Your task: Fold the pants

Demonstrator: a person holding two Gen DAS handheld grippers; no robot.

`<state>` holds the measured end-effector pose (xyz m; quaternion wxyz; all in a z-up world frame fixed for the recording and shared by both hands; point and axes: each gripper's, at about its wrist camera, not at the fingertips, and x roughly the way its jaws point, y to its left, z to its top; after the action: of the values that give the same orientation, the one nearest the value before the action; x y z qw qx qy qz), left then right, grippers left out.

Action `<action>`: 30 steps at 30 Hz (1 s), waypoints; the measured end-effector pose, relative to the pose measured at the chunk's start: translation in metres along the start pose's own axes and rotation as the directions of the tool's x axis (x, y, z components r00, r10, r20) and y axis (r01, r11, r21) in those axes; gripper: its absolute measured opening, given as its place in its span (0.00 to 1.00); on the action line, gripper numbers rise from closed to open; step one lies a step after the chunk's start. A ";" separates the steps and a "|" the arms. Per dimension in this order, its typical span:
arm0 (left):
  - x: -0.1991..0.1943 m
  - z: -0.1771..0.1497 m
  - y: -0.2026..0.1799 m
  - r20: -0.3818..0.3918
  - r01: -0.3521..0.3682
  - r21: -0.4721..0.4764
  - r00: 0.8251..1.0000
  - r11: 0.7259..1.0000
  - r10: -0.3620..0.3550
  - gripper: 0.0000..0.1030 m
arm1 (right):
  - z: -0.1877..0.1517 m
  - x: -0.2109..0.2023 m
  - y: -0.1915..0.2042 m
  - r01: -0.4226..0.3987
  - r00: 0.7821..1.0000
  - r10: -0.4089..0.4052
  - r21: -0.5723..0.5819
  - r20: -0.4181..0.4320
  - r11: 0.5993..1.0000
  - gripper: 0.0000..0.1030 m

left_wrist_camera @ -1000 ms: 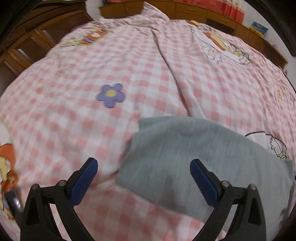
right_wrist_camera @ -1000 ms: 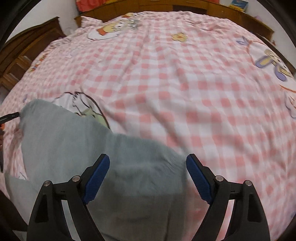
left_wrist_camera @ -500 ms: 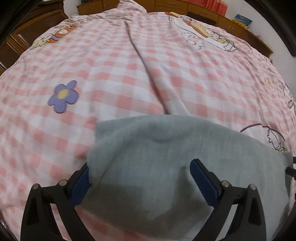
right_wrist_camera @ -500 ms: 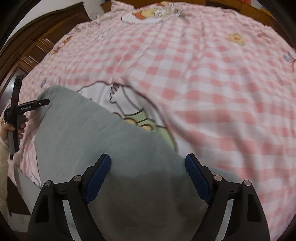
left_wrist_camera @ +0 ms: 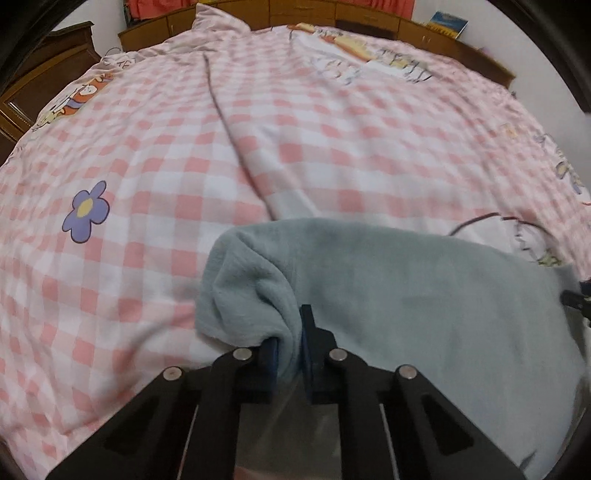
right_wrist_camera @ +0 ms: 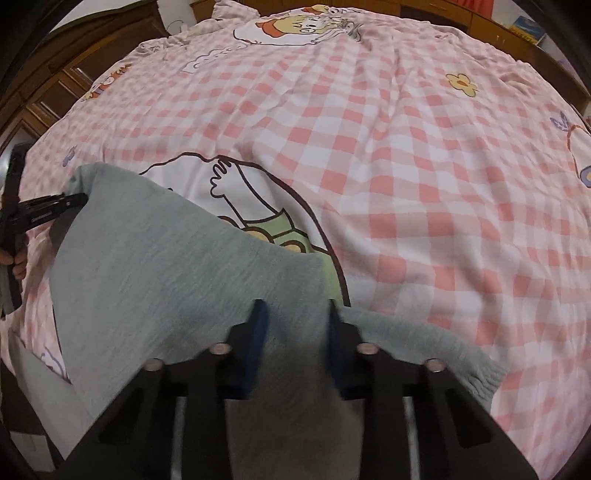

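Observation:
Grey fleece pants lie flat on a pink checked bedspread. My left gripper is shut on a bunched fold at their near left corner, the cloth pinched between the blue pads. In the right wrist view the pants stretch off to the left. There my right gripper points down at their near edge. Its jaws are closing, with grey cloth filling the narrow gap between the pads. At the far corner the left gripper shows as a black tool, held by a hand.
The bedspread carries cartoon prints and a purple flower, with a long crease up the middle. A wooden headboard and cabinets border the bed. A book lies on the headboard ledge.
Both grippers came down onto the pants' edge and went from wide open to nearly closed. The left one has gathered a fold of cloth; the right one has cloth between its pads.

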<state>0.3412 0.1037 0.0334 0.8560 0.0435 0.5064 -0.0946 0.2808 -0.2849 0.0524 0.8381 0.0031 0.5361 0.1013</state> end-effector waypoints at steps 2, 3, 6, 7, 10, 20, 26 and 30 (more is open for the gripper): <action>-0.017 -0.002 -0.003 0.031 0.034 -0.006 0.999 0.999 -0.033 0.08 | -0.002 -0.011 -0.003 -0.020 0.999 0.020 0.014 0.025 1.000 0.06; -0.028 -0.003 -0.002 0.055 0.041 -0.012 0.998 0.999 -0.041 0.08 | -0.003 -0.018 -0.004 -0.035 0.999 0.034 0.018 0.042 0.999 0.06; -0.066 -0.008 0.004 0.139 0.061 -0.058 0.989 0.996 -0.053 0.08 | -0.012 -0.044 -0.006 -0.088 0.990 0.084 0.031 0.115 0.996 0.06; -0.078 -0.011 0.005 0.169 0.059 -0.065 0.984 0.996 -0.047 0.08 | -0.018 -0.055 -0.006 -0.114 0.984 0.108 0.035 0.143 0.993 0.06; -0.114 -0.024 0.008 0.261 0.043 -0.061 0.965 0.997 -0.025 0.08 | -0.034 -0.079 0.001 -0.151 0.971 0.142 0.034 0.193 0.988 0.06; -0.203 -0.120 0.018 0.383 0.096 -0.139 0.923 0.986 -0.036 0.08 | -0.112 -0.149 0.041 -0.174 0.941 0.196 -0.104 0.276 0.979 0.06; -0.232 -0.193 0.010 0.428 0.116 -0.165 0.903 0.979 -0.035 0.08 | -0.173 -0.137 0.057 -0.159 0.953 0.188 -0.135 0.238 0.978 0.06; -0.225 -0.237 0.004 0.394 0.105 -0.192 0.919 0.976 -0.021 0.08 | -0.206 -0.118 0.062 -0.143 0.966 0.168 -0.136 0.196 0.980 0.06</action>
<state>0.0333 0.1742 0.1155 0.9358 -0.0828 0.3344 -0.0751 0.0374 -0.2659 0.0780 0.8772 0.0053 0.4373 0.1983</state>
